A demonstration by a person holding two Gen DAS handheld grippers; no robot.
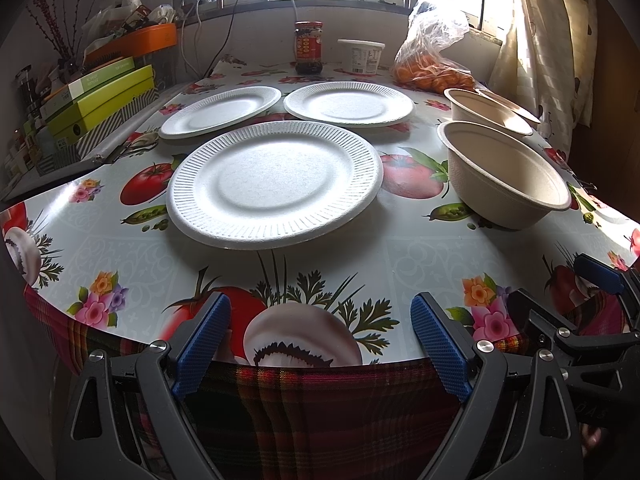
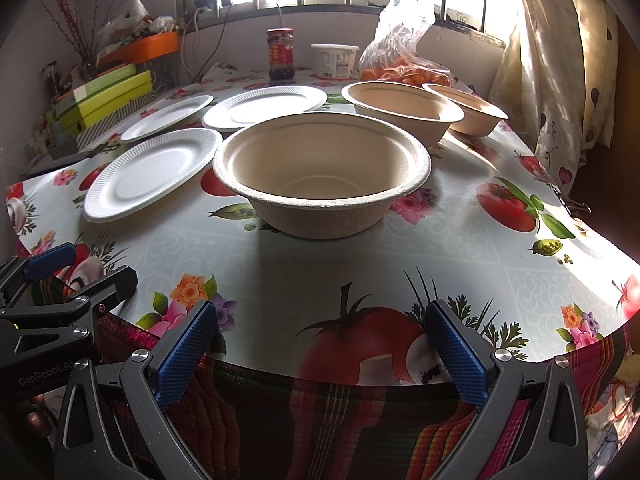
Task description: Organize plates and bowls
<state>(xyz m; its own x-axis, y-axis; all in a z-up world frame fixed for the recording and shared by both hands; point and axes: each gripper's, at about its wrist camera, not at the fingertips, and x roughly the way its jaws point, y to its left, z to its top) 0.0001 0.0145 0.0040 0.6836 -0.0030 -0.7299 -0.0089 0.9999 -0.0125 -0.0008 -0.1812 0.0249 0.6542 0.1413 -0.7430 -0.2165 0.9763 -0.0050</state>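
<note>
On the table (image 1: 120,248): 3 ribbed white plates (image 1: 274,184) | 3 beige bowls (image 2: 322,172) | both grippers' fingers (image 1: 202,344) wide, empty.

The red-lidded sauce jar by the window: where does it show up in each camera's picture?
Left wrist view: the sauce jar stands at top centre, behind the two far plates.
Right wrist view: the jar is at top, left of centre.
Shared landmark: the white tub just right of it.
</note>
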